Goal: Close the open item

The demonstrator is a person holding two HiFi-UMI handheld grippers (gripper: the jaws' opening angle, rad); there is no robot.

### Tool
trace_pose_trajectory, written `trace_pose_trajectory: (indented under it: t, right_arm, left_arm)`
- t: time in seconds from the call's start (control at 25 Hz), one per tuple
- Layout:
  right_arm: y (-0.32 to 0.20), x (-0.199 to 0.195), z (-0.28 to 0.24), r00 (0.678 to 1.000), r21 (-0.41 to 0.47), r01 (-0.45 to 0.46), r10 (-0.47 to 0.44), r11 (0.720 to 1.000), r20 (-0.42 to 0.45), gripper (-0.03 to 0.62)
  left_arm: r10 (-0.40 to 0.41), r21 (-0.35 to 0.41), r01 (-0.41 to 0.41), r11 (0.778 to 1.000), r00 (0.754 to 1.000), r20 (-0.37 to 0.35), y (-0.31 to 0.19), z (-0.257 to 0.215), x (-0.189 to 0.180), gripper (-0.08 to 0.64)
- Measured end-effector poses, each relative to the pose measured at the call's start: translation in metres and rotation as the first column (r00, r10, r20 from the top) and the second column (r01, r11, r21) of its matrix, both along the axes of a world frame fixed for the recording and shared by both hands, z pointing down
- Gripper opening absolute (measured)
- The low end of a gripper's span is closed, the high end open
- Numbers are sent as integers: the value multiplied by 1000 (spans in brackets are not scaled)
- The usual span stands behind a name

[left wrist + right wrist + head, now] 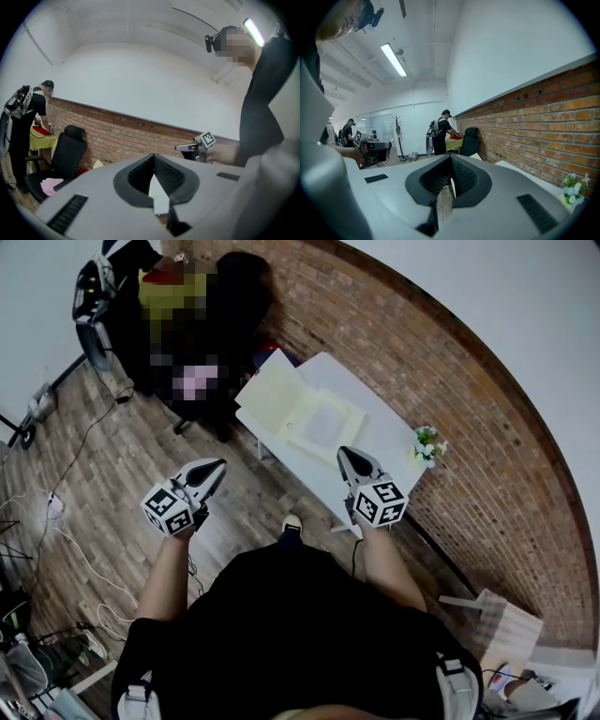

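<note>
Left gripper (216, 468) is pinched fully together with nothing in it, sitting lower left of centre in the head view over the wood floor. Right gripper (344, 455) is the same: jaws meeting, empty, showing against the near edge of the white table (380, 423).

The open item (302, 411) is the flat pale yellow thing lying spread on that table, just above centre in the head view. It looks like a shallow box or folder, I honestly can't tell which. One panel lies flopped out toward the upper left, and the other has a recessed rectangle in it. Neither gripper is touching it, and the left one is well apart from it.

So my read is that this is the approach, nothing started yet. How I'd do it:

- get both grippers in over the table first
- slide the left one's closed tips under the free edge of the flopped-out panel, or open the jaws a bit and pinch that edge
- swing the panel over along the fold line, not straight up, so the base doesn't skate
- rest the right gripper on the recessed half to pin it down

Watch out for the little flower pot (427, 446) at the right end of the table.
</note>
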State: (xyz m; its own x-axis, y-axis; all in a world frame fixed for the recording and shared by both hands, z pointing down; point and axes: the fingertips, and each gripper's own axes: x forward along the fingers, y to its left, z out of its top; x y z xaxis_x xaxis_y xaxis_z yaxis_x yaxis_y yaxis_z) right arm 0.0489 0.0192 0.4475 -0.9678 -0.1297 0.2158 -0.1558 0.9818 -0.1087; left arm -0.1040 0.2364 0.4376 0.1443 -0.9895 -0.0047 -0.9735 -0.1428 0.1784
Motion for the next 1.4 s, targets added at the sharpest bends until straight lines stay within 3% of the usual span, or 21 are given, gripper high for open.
trace_pose_trajectory:
  t: [1.4]
  right_arm:
    - [-109,-68,28,998,-37,41,-42,998,-43,20]
  left_arm:
    - [-2,-39,0,999,999,-48,-103,9,-62,11]
